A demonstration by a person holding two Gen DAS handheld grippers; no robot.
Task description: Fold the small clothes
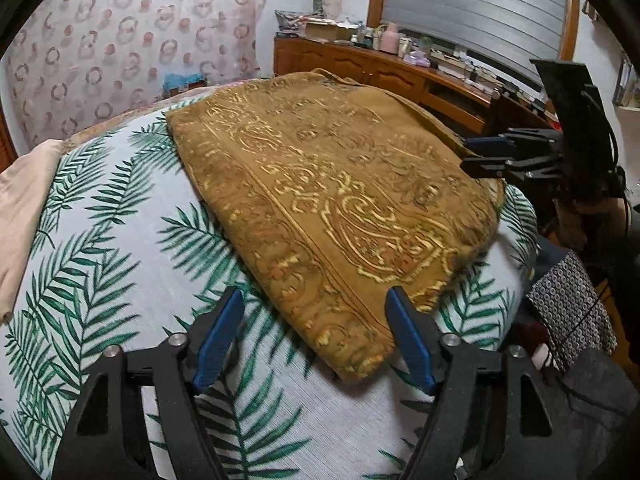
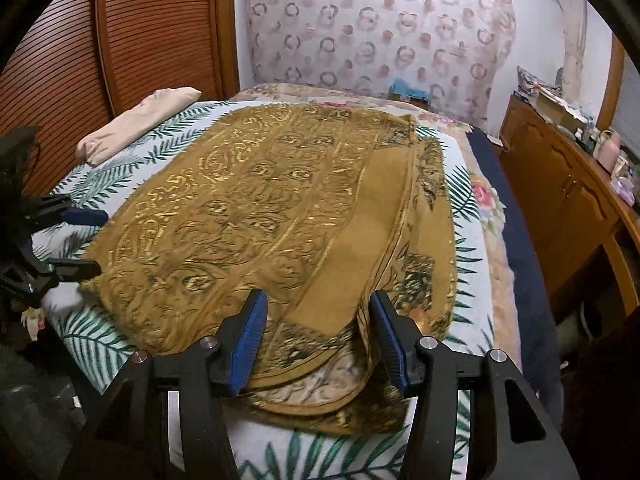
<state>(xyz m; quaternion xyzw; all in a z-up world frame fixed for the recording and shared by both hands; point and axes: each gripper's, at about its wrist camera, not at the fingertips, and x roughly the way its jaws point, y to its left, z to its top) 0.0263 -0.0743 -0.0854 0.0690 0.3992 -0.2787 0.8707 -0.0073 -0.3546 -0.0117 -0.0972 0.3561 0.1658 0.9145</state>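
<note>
Both my grippers stand open, gripping nothing: left gripper (image 1: 314, 336) hovers at the lower edge of the folded mustard cloth (image 1: 336, 208), right gripper (image 2: 318, 338) straddles its near corner. Cloth lies mid-frame on the palm-print bedspread (image 1: 120, 240).

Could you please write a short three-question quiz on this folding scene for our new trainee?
1. True or false: the mustard patterned cloth lies bunched in an unfolded heap.
2. What print does the sheet under the cloth carry? A) green palm leaves B) blue stripes C) red checks
3. Does the right gripper pinch the cloth, or do its jaws stand open?

Key
1. False: it lies folded in flat layers.
2. A
3. Open: the blue pads straddle the near edge of the cloth without pressing it. The left gripper is open too.
</note>
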